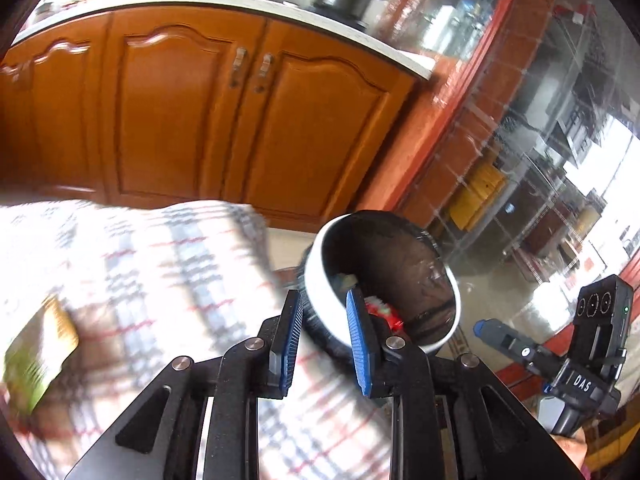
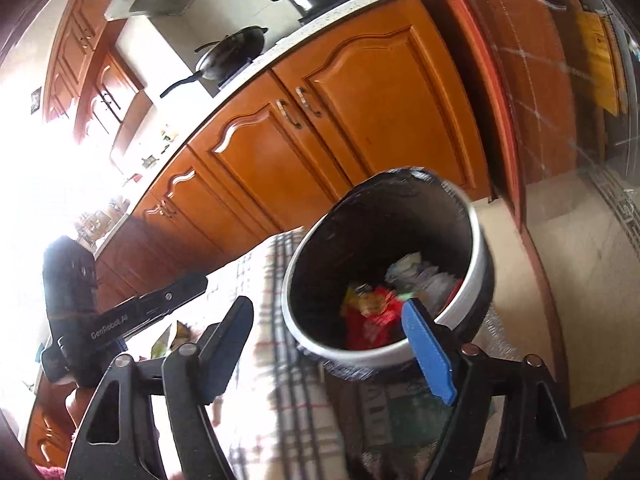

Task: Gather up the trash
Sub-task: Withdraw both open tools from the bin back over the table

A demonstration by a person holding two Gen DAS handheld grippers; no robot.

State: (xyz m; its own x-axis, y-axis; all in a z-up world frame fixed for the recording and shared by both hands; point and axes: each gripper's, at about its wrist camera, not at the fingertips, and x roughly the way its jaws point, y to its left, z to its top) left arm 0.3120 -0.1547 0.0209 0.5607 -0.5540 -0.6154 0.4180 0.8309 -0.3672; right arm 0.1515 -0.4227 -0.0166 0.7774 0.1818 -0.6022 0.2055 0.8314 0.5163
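My left tongs [image 1: 325,340] sit nearest, jaws narrowly parted and empty above the checked tabletop [image 1: 140,280], the bin's rim just beyond them. A green wrapper [image 1: 40,356] lies far left on the cloth: light, crinkly, probably slippery, best pinched at an edge. The trash bin [image 2: 384,272] holds wrappers already. My right tongs [image 2: 328,336] gape wide over it, holding nothing

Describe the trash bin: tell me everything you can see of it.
The trash bin is round, with a pale, smooth rim ring and a black liner folded over the rim and lining its inside. It stands open, without a lid, beside the checked tablecloth, in front of wooden cabinets. Inside lie crumpled wrappers: a red one, yellow-orange bits and pale paper or plastic. Neither view shows anything clearly touching it.
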